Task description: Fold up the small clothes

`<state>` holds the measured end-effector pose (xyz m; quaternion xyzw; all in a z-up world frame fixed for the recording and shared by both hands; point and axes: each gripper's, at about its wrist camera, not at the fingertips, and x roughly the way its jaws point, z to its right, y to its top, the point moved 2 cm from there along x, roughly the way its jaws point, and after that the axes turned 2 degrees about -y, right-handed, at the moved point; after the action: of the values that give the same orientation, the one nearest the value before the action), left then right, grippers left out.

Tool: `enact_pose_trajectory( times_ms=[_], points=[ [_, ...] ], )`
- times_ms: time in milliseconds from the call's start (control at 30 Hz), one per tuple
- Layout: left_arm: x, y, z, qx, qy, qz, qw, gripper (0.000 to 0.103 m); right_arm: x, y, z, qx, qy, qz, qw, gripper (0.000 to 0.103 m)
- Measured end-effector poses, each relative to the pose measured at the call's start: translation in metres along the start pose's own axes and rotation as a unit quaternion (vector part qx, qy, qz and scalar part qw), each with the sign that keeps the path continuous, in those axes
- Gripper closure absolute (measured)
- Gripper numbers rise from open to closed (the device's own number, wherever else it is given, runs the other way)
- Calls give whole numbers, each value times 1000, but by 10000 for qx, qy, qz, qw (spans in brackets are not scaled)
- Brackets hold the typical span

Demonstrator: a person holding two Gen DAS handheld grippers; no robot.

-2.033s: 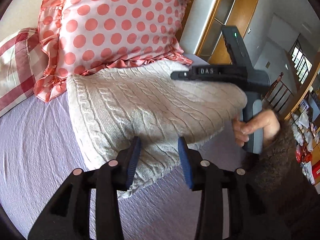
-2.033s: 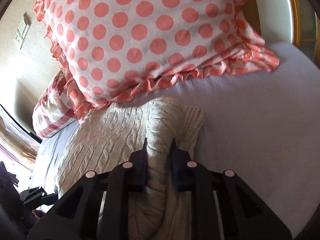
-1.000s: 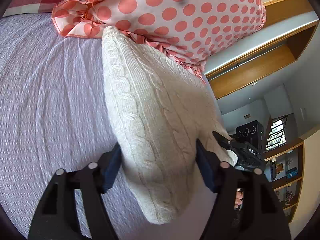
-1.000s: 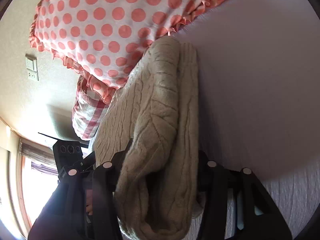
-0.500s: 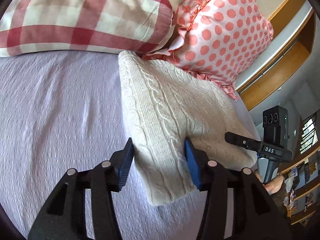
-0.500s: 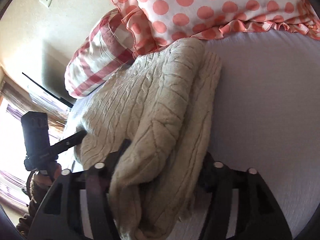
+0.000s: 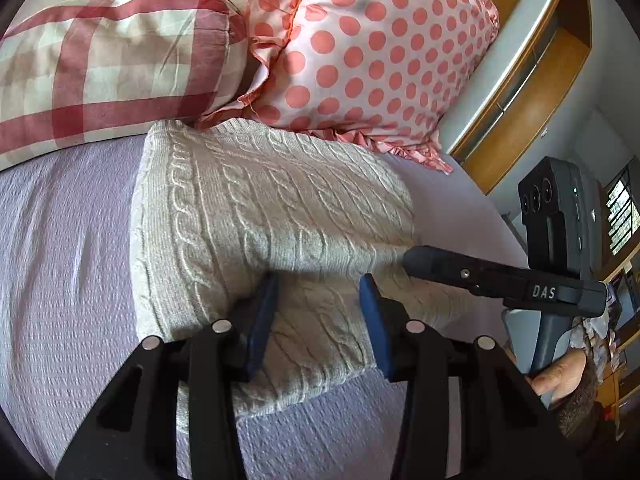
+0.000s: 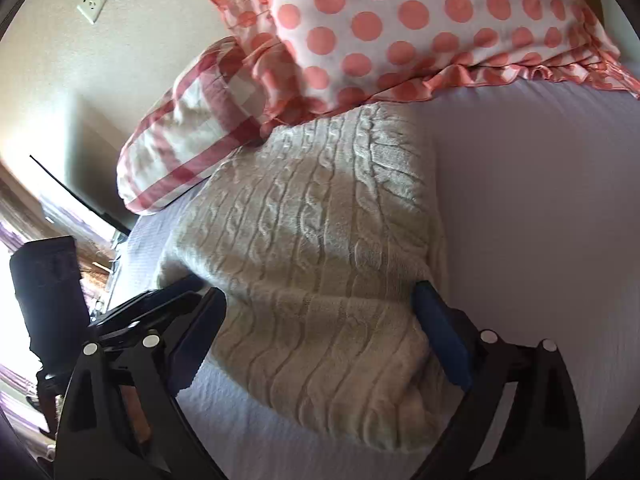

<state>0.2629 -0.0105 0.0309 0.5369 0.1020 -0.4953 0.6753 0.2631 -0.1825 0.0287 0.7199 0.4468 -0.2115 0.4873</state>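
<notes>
The cream cable-knit sweater [image 7: 256,216] lay folded into a thick bundle on the lilac bed [image 7: 60,280], its far edge touching the polka-dot pillow [image 7: 372,48] and the red checked pillow [image 7: 104,60]. Two seconds earlier the right gripper [image 8: 320,332] had been pinched on a raised ridge of knit; by this moment its fingers [image 8: 440,340] had spread wide, one on each side of the bundle's near end, gripping nothing, and the ridge had dropped flat onto the layer beneath. The left gripper [image 7: 316,320] had also changed: half a second before, its blue pads seemed to press the lower flap from both sides, whereas now they stood somewhat apart with the flap lying loose between them, so it too appeared to hold nothing. Seen from the left wrist, the right gripper's tip [image 7: 420,258] rested at the bundle's right edge, just touching the knit or very near it. Both releases suggested that the fold had been laid down and the sweater was close to finished, with perhaps only a squaring of the near flap, which stuck out beyond the upper layer, left to do.
</notes>
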Motion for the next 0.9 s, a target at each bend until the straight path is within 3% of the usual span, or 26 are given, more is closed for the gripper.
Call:
enact_pose_trajectory(
  times_ms=[67, 167, 233, 300, 400, 500, 667, 800, 900],
  points=[
    [-17, -6, 5, 64, -9, 72, 10000, 54, -22, -6, -17, -322, -65, 190, 9993, 7],
    [-53, -34, 8, 291, 117, 176, 9994, 36, -73, -26, -37, -849, -264, 845, 9924, 1],
    [-69, -57, 5, 370, 548, 130, 9977, 17, -98, -44, -37, -974, -528, 1102, 9877, 1],
    [-77, -77, 0, 353, 998, -24, 9944, 11, -102, -63, -32, -897, -999, 942, 9865, 1],
    [-76, -95, -7, 326, 1471, -182, 9884, 5, -79, -88, -25, -746, -1270, 349, 9885, 1],
    [-68, -98, -9, 320, 1618, -261, 9860, 3, -54, -101, -24, -741, -1305, -17, 9887, 1],
    [-52, -98, -16, 268, 1893, -508, 9802, 2, -37, -105, -35, -901, -1473, -112, 9849, 1],
    [-48, -100, -16, 402, 2184, -557, 9734, 2, -33, -104, -36, -954, -1626, -157, 9819, 1],
    [-48, -99, -17, 390, 2214, -513, 9730, 2, -28, -108, -40, -1165, -1900, -225, 9746, 1]
  ],
)
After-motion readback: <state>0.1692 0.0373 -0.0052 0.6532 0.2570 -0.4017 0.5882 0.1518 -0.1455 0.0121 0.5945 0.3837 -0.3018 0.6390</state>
